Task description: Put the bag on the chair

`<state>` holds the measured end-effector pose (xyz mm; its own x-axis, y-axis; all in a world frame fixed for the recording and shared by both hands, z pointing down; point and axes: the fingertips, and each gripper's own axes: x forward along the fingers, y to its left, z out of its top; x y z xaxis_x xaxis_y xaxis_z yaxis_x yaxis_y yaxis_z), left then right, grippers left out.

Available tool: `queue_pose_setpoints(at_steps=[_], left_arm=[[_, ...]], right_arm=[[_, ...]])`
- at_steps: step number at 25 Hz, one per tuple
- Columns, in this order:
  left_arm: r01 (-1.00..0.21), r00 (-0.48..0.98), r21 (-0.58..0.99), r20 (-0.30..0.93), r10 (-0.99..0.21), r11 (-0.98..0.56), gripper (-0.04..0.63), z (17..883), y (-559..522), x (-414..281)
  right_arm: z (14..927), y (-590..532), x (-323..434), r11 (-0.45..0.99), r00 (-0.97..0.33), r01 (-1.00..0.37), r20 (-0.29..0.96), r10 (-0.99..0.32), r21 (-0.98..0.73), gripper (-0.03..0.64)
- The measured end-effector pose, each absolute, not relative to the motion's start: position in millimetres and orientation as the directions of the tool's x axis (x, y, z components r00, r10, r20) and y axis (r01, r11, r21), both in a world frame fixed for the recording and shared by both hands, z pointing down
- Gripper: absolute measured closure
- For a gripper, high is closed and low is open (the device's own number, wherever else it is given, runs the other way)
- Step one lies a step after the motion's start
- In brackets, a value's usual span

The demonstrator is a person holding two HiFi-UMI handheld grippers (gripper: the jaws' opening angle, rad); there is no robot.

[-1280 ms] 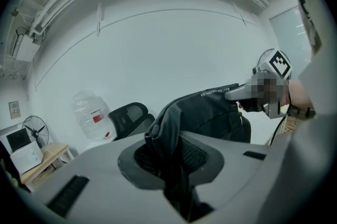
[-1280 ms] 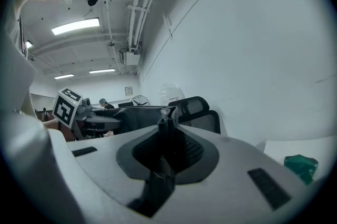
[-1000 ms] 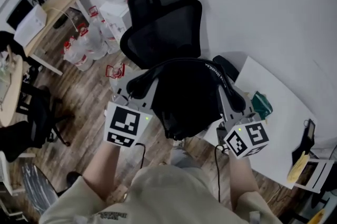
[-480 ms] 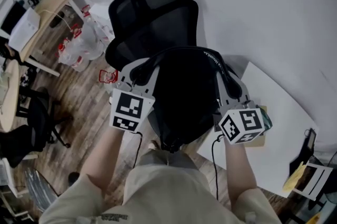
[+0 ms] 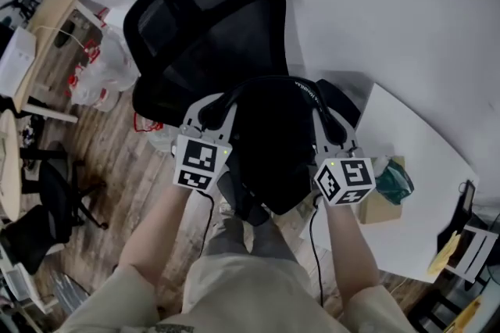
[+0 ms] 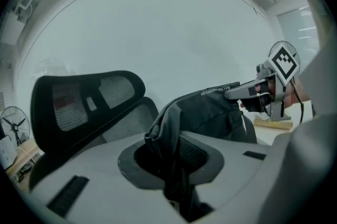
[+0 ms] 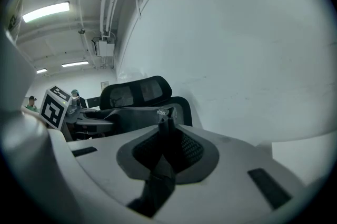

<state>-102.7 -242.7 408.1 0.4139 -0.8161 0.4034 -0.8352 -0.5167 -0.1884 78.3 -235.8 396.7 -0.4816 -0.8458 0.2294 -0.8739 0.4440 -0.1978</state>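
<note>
White wall, wooden floor. We see left hand-held gripper, right hand-held gripper both clamped on straps of black fabric bag, centre frame, below black mesh office chair.

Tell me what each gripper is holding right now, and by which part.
Both hold the black bag by its top edge: left gripper on a fabric fold at one end, right gripper on a strap-like band at the other.
</note>
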Motion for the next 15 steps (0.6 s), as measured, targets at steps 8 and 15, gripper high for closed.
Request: queue_pose_setpoints(at_steps=[8, 15], left_arm=[[-0.797, 0.467, -0.154, 0.457, -0.757, -0.584, 0.52, 493.6, -283.0, -108.3], [-0.775, 0.496, -0.106, 0.509, -0.703, -0.623, 0.52, 572.8, -301.8, -105.9]], right_arm=[[481.2, -263.9, 73.4, 0.396, -0.446, -0.893, 0.292, -0.846, -0.214, 0.56], [554.8, -276.3, 74.5, 0.334, -0.397, -0.915, 0.351, -0.848, -0.228, 0.56]])
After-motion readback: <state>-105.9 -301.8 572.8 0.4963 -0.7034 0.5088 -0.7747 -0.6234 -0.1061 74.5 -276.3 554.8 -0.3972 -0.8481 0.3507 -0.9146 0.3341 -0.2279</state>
